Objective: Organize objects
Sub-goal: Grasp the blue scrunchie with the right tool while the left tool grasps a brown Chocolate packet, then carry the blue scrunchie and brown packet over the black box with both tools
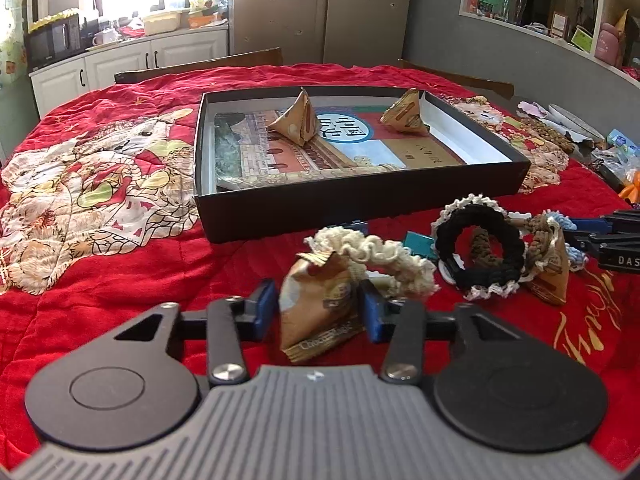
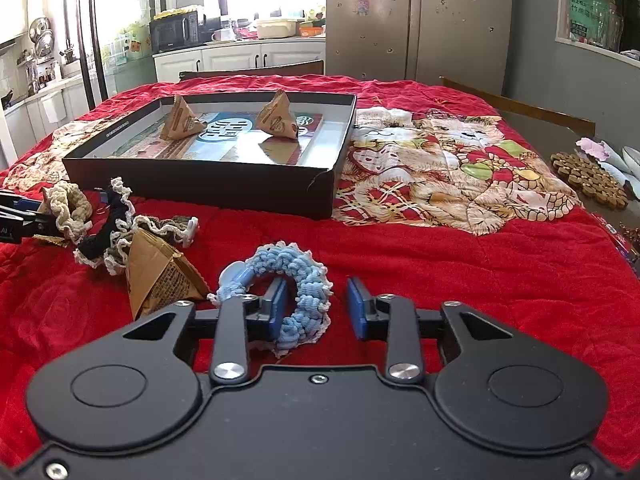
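— Left gripper (image 1: 318, 310) first: how does it stand?

— Narrowed onto the brown pyramid packet (image 1: 320, 332), which sits low on the red quilt (image 1: 120, 300) in front of the black box (image 1: 360, 216). Both blue pads (image 1: 266, 308) look pressed to its sides. A cream scrunchie (image 1: 384, 256) lies right behind it.

— How should the packet handle?

— Light, I'd guess, with crinkly wrapping that dents and may slide. Holding the flat faces low down, as now, seems safest.

— And the right gripper (image 2: 318, 308)?

— Partly open and holding nothing yet. One finger pokes into the ring of the blue crocheted scrunchie (image 2: 280, 258), so the band lies between the jaws. The other pad (image 2: 358, 308) stands just clear of the band.

— How would that one handle?

— Soft, squashy and very light, and it won't break. Pinching across the band should do, though it will droop.
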{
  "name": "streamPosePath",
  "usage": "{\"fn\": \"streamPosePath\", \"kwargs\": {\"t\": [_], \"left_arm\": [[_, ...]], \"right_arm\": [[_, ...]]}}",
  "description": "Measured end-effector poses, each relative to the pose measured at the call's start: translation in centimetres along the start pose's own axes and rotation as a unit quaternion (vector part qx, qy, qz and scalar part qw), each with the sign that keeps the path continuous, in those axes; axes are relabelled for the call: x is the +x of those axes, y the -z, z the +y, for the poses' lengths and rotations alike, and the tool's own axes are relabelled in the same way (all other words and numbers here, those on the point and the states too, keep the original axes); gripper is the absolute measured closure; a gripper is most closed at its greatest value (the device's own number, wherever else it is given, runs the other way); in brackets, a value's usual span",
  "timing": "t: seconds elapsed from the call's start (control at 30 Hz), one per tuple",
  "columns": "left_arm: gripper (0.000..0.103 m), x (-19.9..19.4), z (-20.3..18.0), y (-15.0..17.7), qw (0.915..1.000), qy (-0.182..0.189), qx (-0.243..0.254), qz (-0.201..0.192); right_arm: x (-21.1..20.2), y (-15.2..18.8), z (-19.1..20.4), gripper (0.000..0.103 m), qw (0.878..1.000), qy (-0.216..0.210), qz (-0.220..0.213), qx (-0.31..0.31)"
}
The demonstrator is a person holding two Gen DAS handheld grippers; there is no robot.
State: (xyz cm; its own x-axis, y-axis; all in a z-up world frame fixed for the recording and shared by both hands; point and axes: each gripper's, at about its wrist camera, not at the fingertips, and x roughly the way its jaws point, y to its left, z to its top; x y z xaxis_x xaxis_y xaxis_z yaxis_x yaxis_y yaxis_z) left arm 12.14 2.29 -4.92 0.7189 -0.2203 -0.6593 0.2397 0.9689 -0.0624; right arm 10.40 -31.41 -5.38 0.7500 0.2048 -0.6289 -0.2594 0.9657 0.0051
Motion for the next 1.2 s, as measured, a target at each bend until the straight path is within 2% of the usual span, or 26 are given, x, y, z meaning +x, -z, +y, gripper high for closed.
{"fn": "streamPosePath", "kwargs": {"t": [0.17, 0.27, 0.8, 1.2], "left_arm": [[0.06, -0.2, -0.2, 0.1, 1.0, -0.006, 0.006, -0.002], [0.062, -0.5, -0.2, 0.2, 0.9999, -0.008, 0.009, -0.003], [0.062, -2.8, -0.5, 0.4, 0.9996, -0.012, 0.022, -0.011], [0.062, -4.8, -0.9, 0.0, 0.9989, -0.012, 0.036, -0.028]], "right_arm": [[-0.1, 0.1, 0.1, 0.086, 1.0, -0.004, -0.001, -0.001], [-0.2, 0.1, 0.2, 0.088, 1.0, -0.003, -0.002, -0.006], [-1.0, 0.0, 0.5, 0.09, 1.0, -0.005, -0.012, -0.012], [-2.7, -1.2, 1.0, 0.09, 0.999, -0.007, -0.041, -0.021]]}}
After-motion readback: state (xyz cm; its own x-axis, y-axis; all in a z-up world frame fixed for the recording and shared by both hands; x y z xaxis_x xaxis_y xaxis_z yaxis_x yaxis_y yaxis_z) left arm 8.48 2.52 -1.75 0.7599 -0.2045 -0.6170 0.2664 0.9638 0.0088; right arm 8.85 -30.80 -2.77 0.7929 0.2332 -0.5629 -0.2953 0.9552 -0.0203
